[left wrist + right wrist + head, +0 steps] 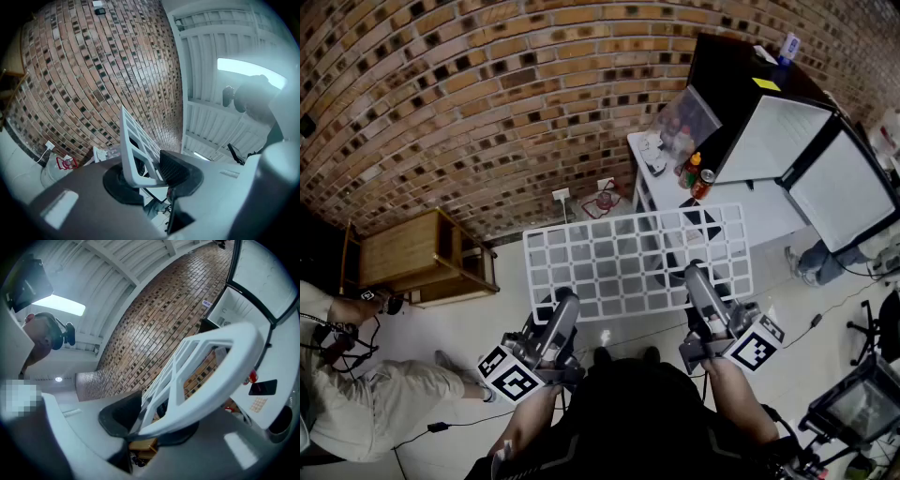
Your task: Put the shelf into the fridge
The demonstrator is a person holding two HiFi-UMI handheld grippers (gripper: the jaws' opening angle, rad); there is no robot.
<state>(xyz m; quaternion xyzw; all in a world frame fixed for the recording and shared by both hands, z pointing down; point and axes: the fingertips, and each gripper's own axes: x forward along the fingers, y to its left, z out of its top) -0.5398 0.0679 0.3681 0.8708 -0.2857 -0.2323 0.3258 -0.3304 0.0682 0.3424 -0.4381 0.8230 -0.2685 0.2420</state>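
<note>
Near edge of the shelf (633, 262), partly hidden behind the jaws.

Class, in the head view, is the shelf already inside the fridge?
No: the shelf is held in the air, short of the open fridge.

White grid shelf (637, 261) before red-brown brick wall (487, 94)

Pale floor (431, 328) below you: wooden cabinet (412, 251) by the brick wall (487, 94), open fridge (736, 94) at right, small red-marked container (604, 200) between them, black cable (439, 427) at left.
</note>
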